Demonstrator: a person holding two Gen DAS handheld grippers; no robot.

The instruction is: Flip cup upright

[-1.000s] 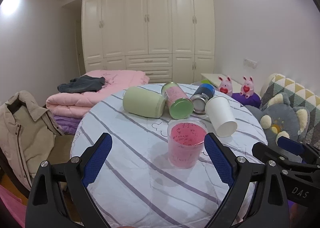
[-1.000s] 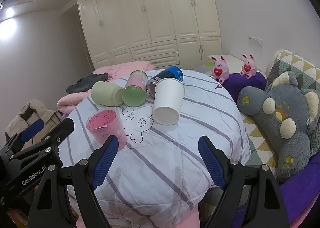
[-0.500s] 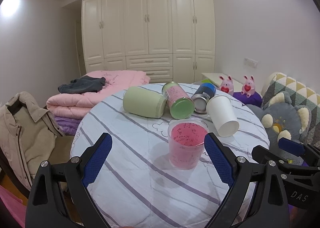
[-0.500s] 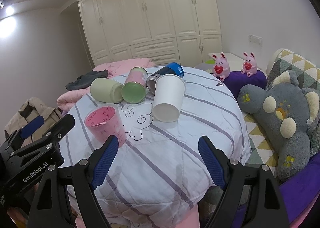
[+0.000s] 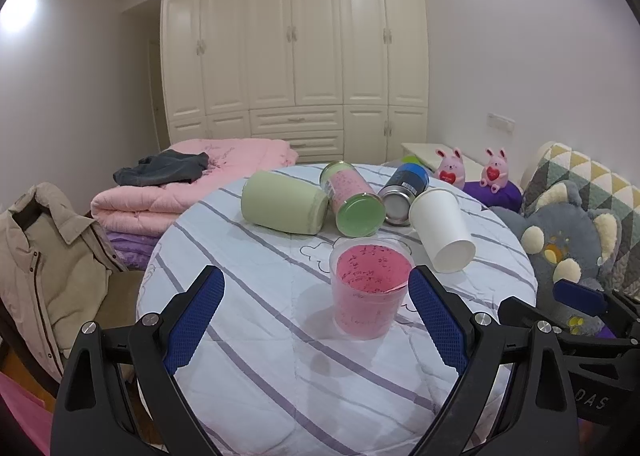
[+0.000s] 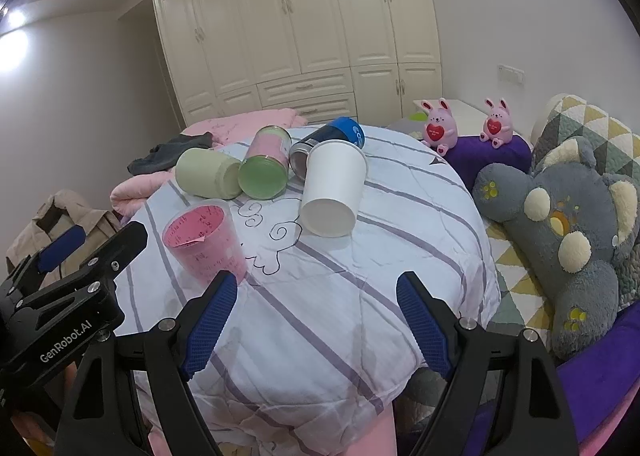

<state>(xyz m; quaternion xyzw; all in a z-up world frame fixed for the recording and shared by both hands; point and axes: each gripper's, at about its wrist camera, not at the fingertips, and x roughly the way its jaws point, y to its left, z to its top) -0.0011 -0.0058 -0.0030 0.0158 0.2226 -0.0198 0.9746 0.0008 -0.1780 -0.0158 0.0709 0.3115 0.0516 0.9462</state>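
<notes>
A pink plastic cup (image 5: 370, 290) stands upright on the round table (image 5: 260, 336), mouth up; it also shows in the right wrist view (image 6: 204, 242). A white paper cup (image 5: 440, 234) lies on its side behind it, also in the right wrist view (image 6: 332, 186). A pale green cup (image 5: 282, 208) (image 6: 206, 178), a pink-and-green can (image 5: 354, 204) (image 6: 266, 168) and a blue can (image 5: 402, 192) (image 6: 328, 142) lie on their sides at the back. My left gripper (image 5: 316, 316) is open and empty, just in front of the pink cup. My right gripper (image 6: 316, 326) is open and empty near the table's front edge.
The table wears a white striped cloth (image 6: 360, 256). A grey plush bear (image 6: 560, 240) and two pink bunny toys (image 6: 440, 128) sit to the right. A folded pink quilt (image 5: 160, 192) and a beige jacket (image 5: 44, 256) are on the left. White wardrobes (image 5: 296, 48) stand behind.
Both grippers have drifted slightly; the view of the table shifted a little. The cups have not moved. Both grippers stay open.
</notes>
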